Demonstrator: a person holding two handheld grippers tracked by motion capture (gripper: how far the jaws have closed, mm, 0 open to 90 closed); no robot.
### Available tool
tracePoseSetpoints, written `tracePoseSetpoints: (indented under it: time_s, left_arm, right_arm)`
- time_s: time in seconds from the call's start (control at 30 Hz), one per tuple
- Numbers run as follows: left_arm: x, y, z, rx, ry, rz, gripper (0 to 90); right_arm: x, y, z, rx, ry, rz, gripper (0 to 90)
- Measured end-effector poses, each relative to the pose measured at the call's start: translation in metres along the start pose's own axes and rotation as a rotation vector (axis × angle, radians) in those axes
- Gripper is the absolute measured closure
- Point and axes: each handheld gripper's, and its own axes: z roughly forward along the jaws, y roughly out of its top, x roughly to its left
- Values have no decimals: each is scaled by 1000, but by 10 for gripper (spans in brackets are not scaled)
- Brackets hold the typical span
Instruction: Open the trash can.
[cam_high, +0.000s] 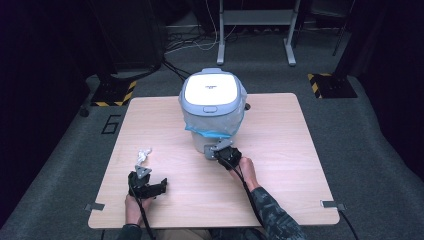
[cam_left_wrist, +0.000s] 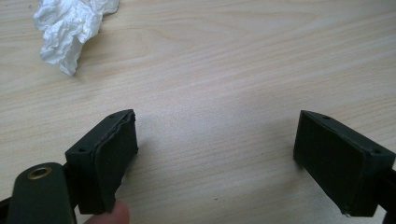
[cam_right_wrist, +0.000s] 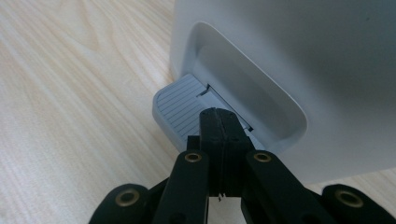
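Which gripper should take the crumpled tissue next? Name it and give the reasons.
Left. The left gripper is open just short of the crumpled tissue, while the right gripper is shut at the bin's pedal.

Light wood table (cam_high: 280, 165) sits on grey carpet (cam_high: 370, 150). A metal stand (cam_high: 255, 30) is off past the far edge, with yellow-black striped feet (cam_high: 114, 93) near both far corners.

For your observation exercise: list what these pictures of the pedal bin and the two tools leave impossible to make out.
- Inside of the bin: high view, hidden by the shut lid.
- Pedal's near end: right gripper view, covered by the shut right tool.
- Lid lettering: high view, too small.
- Crumpled tissue: left gripper view, cut by the top edge.
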Motion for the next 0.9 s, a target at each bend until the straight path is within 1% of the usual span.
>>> tracePoseSetpoints:
  time_s: [0.03, 0.07, 0.13, 0.17, 0.2, 0.23, 0.27, 0.33, 0.37, 0.4, 0.43, 0.47, 0.53, 0.6, 0.63, 0.7, 0.77, 0.9]
  left_arm:
    - [0, 0, 0, 0, 0, 0, 133]
    - [0, 0, 0, 0, 0, 0, 133]
    - [0, 0, 0, 0, 0, 0, 133]
    - [0, 0, 0, 0, 0, 0, 133]
    - [0, 0, 0, 0, 0, 0, 133]
    - [0, 0, 0, 0, 0, 0, 134]
    - [0, 0, 0, 0, 0, 0, 134]
    - [0, 0, 0, 0, 0, 0, 133]
    - [0, 0, 0, 0, 0, 0, 133]
    - [0, 0, 0, 0, 0, 0, 134]
    - [0, 0, 0, 0, 0, 0, 134]
    - [0, 0, 0, -1, 0, 0, 134]
    - [0, 0, 0, -1, 0, 0, 134]
    - [0, 0, 0, 0, 0, 0, 134]
    - [0, 0, 0, 0, 0, 0, 134]
    - [0, 0, 0, -1, 0, -1, 136]
    - [0, 0, 0, -1, 3, 2, 138]
    - [0, 0, 0, -1, 3, 3, 139]
  right_arm:
    - [0, 0, 0, 0, 0, 0, 900]
    - [1, -1, 1, 13, -10, 12, 900]
    - [1, -2, 2, 10, -7, 20, 900]
    - [0, -4, 2, 0, -1, 39, 900]
    - [1, -8, 3, -22, -2, 52, 900]
    - [3, -12, 4, -49, -22, 35, 900]
    - [4, -15, 5, -59, -27, 19, 900]
    - [7, -20, 7, -74, -37, 24, 900]
    - [7, -24, 9, -77, -31, 21, 900]
    - [7, -24, 9, -77, -31, 21, 900]
    - [7, -27, 10, -90, -22, 33, 900]
    - [7, -29, 10, -100, -27, 41, 900]
    - [7, -28, 13, -98, -32, 31, 900]
    - [5, -28, 13, -90, -11, 61, 900]
    - [5, -28, 13, -90, -11, 61, 900]
    - [4, -29, 13, -110, -11, 56, 900]
    - [3, -29, 13, -99, -17, 51, 900]
    - [3, -29, 13, -98, -14, 53, 900]
